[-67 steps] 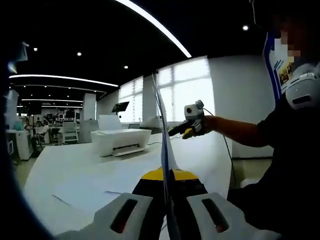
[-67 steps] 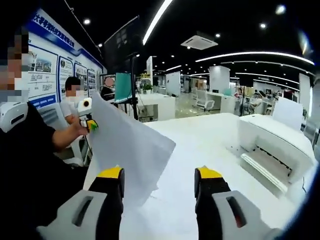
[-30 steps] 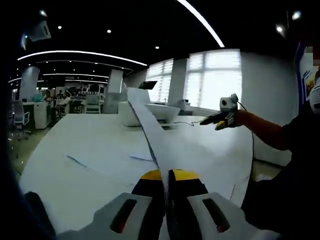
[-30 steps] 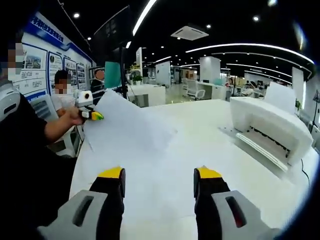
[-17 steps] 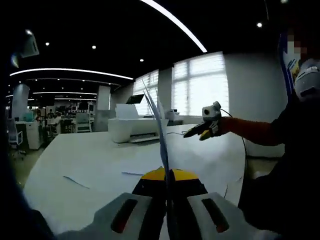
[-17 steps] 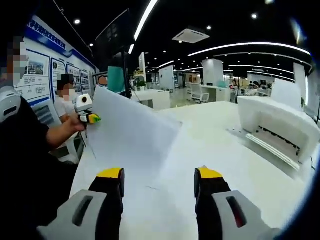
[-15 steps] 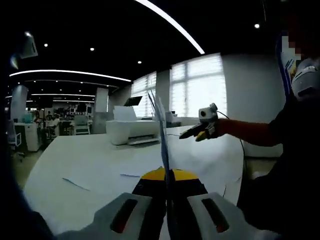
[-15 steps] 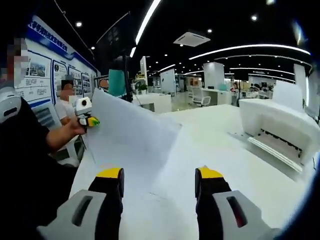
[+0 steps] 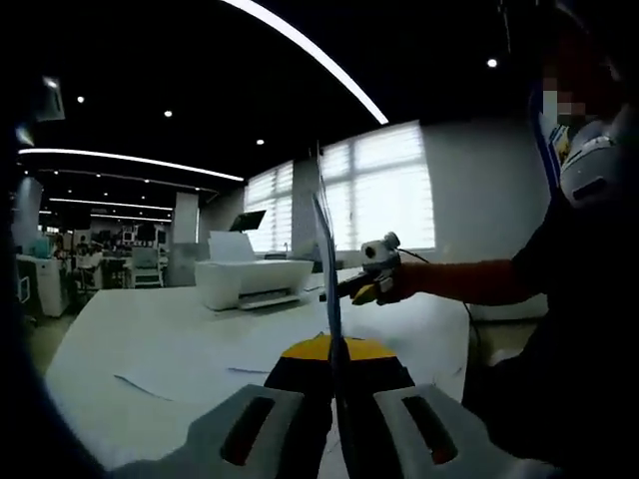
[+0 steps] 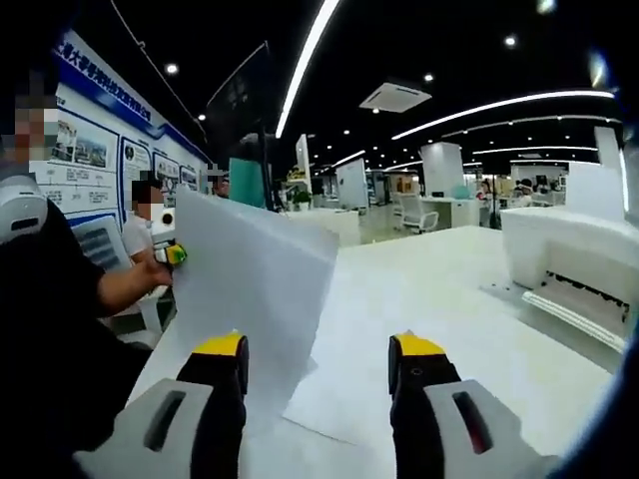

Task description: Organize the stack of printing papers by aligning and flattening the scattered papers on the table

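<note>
My left gripper (image 9: 334, 347) is shut on a thin stack of white printing paper (image 9: 324, 254), seen edge-on and standing nearly upright above the white table (image 9: 150, 339). In the right gripper view the same paper (image 10: 255, 294) hangs as a broad sheet, pinched at its far corner by the left gripper (image 10: 172, 252) in a person's hand. My right gripper (image 10: 319, 349) is open with nothing between its yellow-tipped jaws, low and just right of the paper. It appears beyond the sheet as the right gripper (image 9: 367, 287). Another sheet (image 10: 399, 384) lies flat on the table.
A white printer (image 9: 250, 281) stands on the table, also visible as the printer (image 10: 579, 264) at the right. Loose sheets (image 9: 145, 387) lie flat on the near left. The person's dark-sleeved body (image 10: 50, 329) is close; seated people and office desks are behind.
The held paper has swung from leaning over the table to nearly upright. The right gripper has come closer to the paper, still open.
</note>
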Tool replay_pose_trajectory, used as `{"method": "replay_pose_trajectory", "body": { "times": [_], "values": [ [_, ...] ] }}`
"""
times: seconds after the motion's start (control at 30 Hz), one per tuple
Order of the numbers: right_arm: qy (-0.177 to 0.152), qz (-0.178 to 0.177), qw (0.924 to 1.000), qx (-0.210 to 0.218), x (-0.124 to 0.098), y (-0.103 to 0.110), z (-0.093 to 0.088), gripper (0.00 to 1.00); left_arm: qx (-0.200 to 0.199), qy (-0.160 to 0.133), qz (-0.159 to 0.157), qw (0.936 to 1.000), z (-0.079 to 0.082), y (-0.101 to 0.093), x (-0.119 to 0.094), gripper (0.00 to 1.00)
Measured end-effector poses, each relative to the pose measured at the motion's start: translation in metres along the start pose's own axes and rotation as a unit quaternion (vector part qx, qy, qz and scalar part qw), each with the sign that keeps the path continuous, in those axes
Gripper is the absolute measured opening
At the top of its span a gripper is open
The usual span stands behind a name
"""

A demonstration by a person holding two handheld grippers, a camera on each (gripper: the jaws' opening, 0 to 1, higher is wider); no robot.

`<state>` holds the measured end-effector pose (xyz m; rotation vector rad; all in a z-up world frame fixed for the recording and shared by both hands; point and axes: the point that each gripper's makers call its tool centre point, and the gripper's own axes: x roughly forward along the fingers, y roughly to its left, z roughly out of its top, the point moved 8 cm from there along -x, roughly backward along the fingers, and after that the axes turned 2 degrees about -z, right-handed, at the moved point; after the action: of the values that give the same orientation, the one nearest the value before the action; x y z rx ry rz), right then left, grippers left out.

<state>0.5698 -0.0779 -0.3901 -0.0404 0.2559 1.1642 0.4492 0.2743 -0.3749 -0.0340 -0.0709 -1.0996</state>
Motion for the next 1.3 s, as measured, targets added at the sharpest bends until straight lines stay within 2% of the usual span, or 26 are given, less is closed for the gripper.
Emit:
{"method": "replay_pose_trajectory", "body": {
  "times": [0.2, 0.4, 0.67, 1.0, 1.13, 1.3],
  "values": [
    [-0.011, 0.016, 0.9998, -0.007, 0.006, 0.003, 0.006, 0.45, -0.005, -0.012, -0.014, 0.9998, 0.002, -0.002, 0.003, 0.06],
    [-0.021, 0.03, 0.9992, -0.014, 0.005, 0.007, 0.009, 0.24, -0.012, -0.014, -0.011, 0.9998, 0.001, 0.0, 0.004, 0.06],
    [-0.026, 0.033, 0.999, -0.015, -0.007, 0.007, 0.008, 0.06, -0.036, -0.016, 0.016, 0.9991, -0.005, 0.008, 0.003, 0.06],
    [-0.052, 0.036, 0.9974, -0.035, -0.017, 0.012, 0.01, 0.06, -0.049, -0.011, 0.034, 0.9982, -0.008, 0.012, 0.001, 0.06],
    [-0.074, 0.04, 0.9949, -0.055, -0.02, 0.022, 0.013, 0.07, -0.051, -0.014, 0.033, 0.9981, -0.008, 0.012, 0.0, 0.06],
    [-0.095, 0.044, 0.9911, -0.082, -0.027, 0.024, 0.02, 0.08, -0.052, -0.013, 0.03, 0.9981, -0.009, 0.01, 0.001, 0.06]
  ]
}}
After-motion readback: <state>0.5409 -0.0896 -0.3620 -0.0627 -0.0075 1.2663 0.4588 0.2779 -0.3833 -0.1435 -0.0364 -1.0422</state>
